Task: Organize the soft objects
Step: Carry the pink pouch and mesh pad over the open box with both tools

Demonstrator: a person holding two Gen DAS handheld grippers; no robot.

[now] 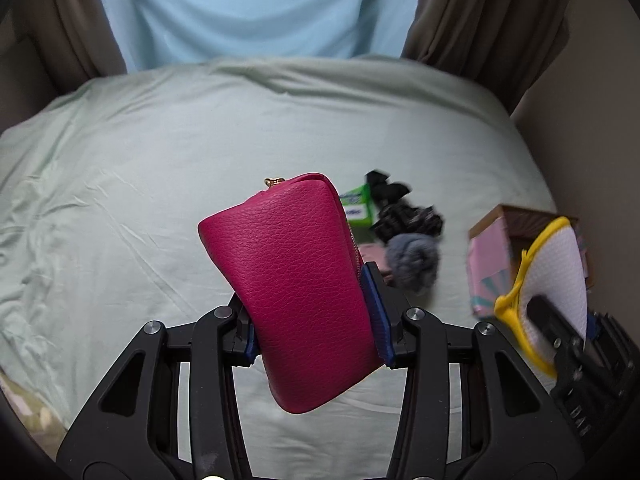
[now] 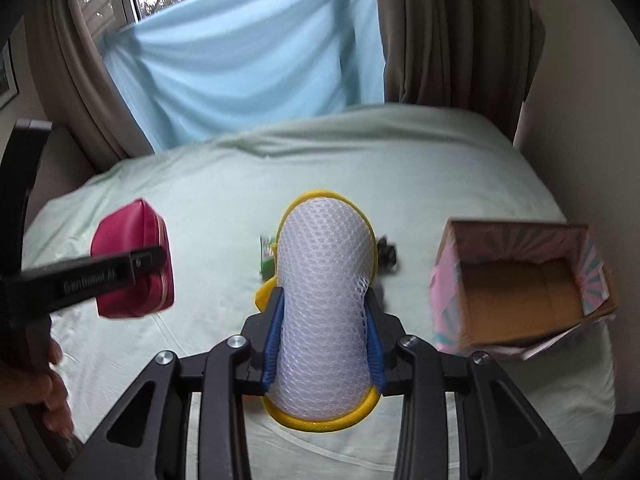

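While left tongs [image 1: 312, 312] pinch the pink pouch [image 1: 296, 292] and right tongs [image 2: 324, 336] squeeze the mesh bag [image 2: 326, 312] above the bed [image 2: 200, 200], either could slip, missing the box [image 2: 516, 308].

1. The bed [image 1: 160, 160] was found covered by a pale green, creased sheet.
2. A green packet [image 1: 356, 208], black fabric items [image 1: 400, 208] and a grey fluffy item [image 1: 414, 260] were clustered together on it.
3. An open pink cardboard box [image 2: 520, 292] was set near its right edge.
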